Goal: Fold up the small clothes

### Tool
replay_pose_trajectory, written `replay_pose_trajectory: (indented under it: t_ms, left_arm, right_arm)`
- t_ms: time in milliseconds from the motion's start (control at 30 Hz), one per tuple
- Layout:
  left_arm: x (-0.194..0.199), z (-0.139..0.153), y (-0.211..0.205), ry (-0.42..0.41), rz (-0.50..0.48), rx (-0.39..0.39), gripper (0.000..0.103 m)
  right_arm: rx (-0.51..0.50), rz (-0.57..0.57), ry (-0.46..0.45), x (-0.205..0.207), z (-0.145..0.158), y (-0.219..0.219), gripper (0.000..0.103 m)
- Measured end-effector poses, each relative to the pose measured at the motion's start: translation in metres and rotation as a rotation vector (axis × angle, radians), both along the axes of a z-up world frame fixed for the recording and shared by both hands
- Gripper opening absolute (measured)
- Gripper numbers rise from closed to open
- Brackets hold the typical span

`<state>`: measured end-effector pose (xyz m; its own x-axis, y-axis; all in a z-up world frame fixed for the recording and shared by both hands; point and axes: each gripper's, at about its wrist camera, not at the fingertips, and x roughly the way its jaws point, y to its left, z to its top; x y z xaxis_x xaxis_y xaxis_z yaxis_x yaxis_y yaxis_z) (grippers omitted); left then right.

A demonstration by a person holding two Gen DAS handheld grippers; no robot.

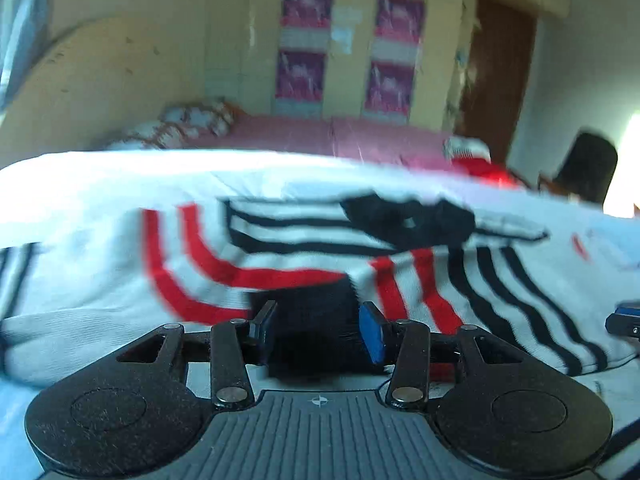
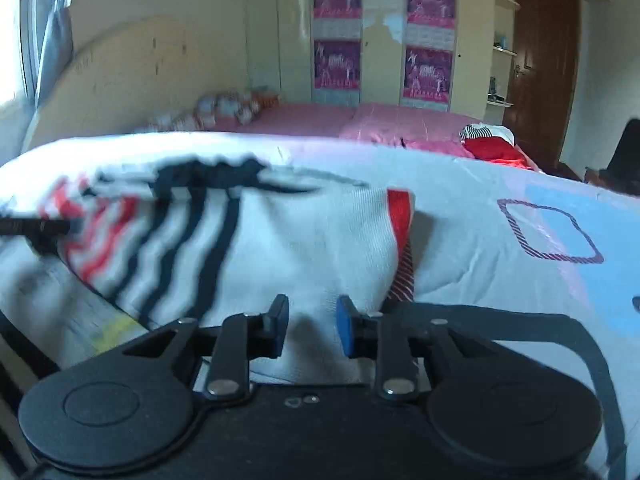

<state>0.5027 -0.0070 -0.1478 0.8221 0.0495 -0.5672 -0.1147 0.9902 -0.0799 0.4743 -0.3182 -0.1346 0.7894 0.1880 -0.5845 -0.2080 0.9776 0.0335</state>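
Observation:
A small white garment (image 1: 120, 248) with red and black stripes lies on the bed sheet. It also shows in the right wrist view (image 2: 312, 240). My left gripper (image 1: 318, 324) is at the garment's near edge, jaws partly apart around a dark part of the cloth. My right gripper (image 2: 312, 324) is at the near edge of the white part by a red band (image 2: 400, 216), jaws partly apart with white cloth between them. Neither pair of pads is pressed together. The right gripper's tip (image 1: 624, 320) shows at the right edge of the left wrist view.
The white and blue patterned sheet (image 2: 552, 232) covers the work surface. Behind lies a pink bed (image 2: 360, 120) with pillows (image 2: 224, 110) and a red and striped pile of clothes (image 2: 492, 144). Wardrobe doors and a brown door (image 2: 544, 64) stand at the back.

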Motion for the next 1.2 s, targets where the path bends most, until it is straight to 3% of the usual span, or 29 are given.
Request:
replay_pose_trajectory:
  t_ms: [67,200,233,267,300,467,567,667,700,733,800,933,1033,1200]
  left_arm:
    - [-0.028,0.001,0.026,-0.014,0.057,-0.033,0.045]
    - [-0.098,0.002,0.107,-0.046,0.268,-0.094,0.047]
    - [-0.116,0.000,0.130,-0.058,0.342,-0.121,0.064]
    - [-0.132,-0.004,0.156,-0.076,0.415,-0.162,0.074]
    - [-0.148,-0.008,0.182,-0.094,0.490,-0.213,0.080]
    - [-0.183,-0.037,0.297,-0.146,0.644,-0.584,0.078]
    - [-0.173,-0.054,0.335,-0.163,0.632,-0.693,0.061]
    - [-0.157,-0.067,0.365,-0.157,0.629,-0.736,0.035]
    - [-0.152,-0.074,0.372,-0.155,0.637,-0.754,0.018]
    - [-0.148,-0.081,0.381,-0.156,0.651,-0.789,0.008]
    - [-0.136,-0.091,0.394,-0.172,0.642,-0.864,0.008]
    - [-0.113,-0.070,0.377,-0.121,0.602,-0.674,0.004]
    - [-0.097,-0.037,0.346,-0.192,0.529,-0.559,0.004]
    - [-0.046,0.028,0.252,-0.253,0.280,-0.340,0.004]
  right_arm:
    - [0.038,-0.025,-0.009,-0.007,0.006,-0.001,0.028]
    - [0.089,-0.085,0.006,-0.022,0.010,0.001,0.029]
    - [0.092,-0.103,0.016,-0.025,0.011,0.003,0.029]
    - [0.096,-0.121,0.023,-0.030,0.011,0.006,0.029]
    - [0.101,-0.137,0.028,-0.034,0.012,0.009,0.029]
    - [0.114,-0.223,0.050,-0.052,0.020,0.035,0.031]
    - [0.134,-0.267,0.058,-0.060,0.026,0.055,0.031]
    - [0.126,-0.276,0.046,-0.067,0.034,0.080,0.031]
    - [0.123,-0.277,0.040,-0.069,0.037,0.088,0.031]
    - [0.121,-0.277,0.034,-0.071,0.041,0.096,0.031]
    - [0.116,-0.277,0.020,-0.075,0.046,0.107,0.030]
    - [0.127,-0.313,0.011,-0.078,0.052,0.113,0.030]
    - [0.127,-0.329,-0.001,-0.081,0.054,0.114,0.030]
    - [0.135,-0.350,-0.009,-0.085,0.055,0.103,0.030]
